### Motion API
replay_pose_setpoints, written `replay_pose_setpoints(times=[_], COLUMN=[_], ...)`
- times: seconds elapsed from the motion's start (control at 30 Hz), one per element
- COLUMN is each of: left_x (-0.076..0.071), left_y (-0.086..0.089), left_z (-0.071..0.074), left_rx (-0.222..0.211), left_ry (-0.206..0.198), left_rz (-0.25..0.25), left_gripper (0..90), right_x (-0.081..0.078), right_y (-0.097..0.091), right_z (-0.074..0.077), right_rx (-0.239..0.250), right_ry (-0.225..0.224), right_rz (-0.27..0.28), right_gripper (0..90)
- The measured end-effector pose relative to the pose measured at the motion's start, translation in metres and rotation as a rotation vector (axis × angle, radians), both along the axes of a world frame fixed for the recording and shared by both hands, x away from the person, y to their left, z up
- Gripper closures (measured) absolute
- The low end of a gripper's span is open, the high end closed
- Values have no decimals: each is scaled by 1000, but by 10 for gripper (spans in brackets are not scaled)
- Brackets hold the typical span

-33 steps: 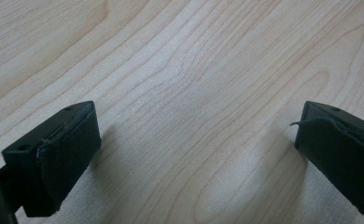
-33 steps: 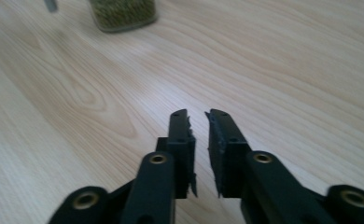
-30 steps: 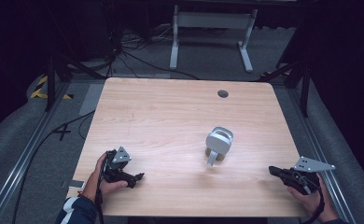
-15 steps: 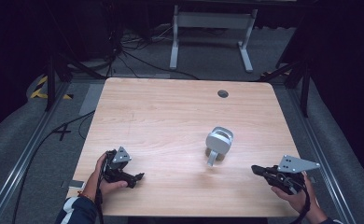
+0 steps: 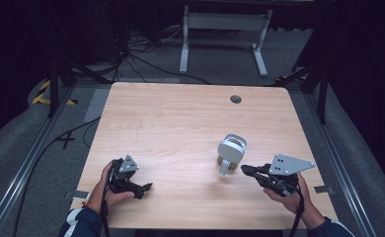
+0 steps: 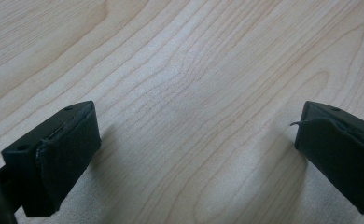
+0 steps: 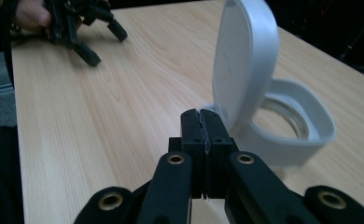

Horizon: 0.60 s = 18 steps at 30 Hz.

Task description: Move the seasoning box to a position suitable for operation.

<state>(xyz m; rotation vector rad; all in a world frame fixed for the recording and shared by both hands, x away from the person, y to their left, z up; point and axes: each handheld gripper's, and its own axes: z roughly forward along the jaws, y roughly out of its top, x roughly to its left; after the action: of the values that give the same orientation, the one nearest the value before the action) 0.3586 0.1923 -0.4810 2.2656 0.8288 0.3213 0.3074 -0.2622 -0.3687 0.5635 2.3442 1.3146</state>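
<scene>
Clenched right tongs (image 7: 207, 122) near the jar's raised lid (image 7: 242, 60), ready to push it; left tongs (image 6: 189, 154) rest released.

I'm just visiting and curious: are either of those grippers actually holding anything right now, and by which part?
Nothing is held. The right gripper is shut on itself just short of the white lidded container; the left gripper stands open over bare table.

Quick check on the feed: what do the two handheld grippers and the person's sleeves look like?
Both grippers, left gripper and right gripper, are black with blocky padded fingers. Each carries a grey three-cornered plate with small holes and trails a black cable. Brass-coloured rivets mark the right one's linkage. The sleeves are dark blue; the left one has white stripes.
</scene>
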Motion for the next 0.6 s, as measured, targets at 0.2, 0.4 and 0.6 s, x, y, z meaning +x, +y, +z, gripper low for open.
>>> replay_pose_setpoints(times=[0.2, 0.4, 0.6], left_x=[0, 0, 0], left_y=[0, -1, 0], left_z=[0, -1, -1], left_rx=[-5, -11, -8], left_ry=[-4, -5, -7], left_rz=[-2, 5, 0], left_gripper=[3, 3, 3], right_x=[3, 6, 9], right_y=[17, 17, 14], right_z=[6, 11, 14], right_rx=[-2, 1, -1], right_ry=[-23, -37, -59], right_rz=[16, 10, -2], right_gripper=[899, 899, 899])
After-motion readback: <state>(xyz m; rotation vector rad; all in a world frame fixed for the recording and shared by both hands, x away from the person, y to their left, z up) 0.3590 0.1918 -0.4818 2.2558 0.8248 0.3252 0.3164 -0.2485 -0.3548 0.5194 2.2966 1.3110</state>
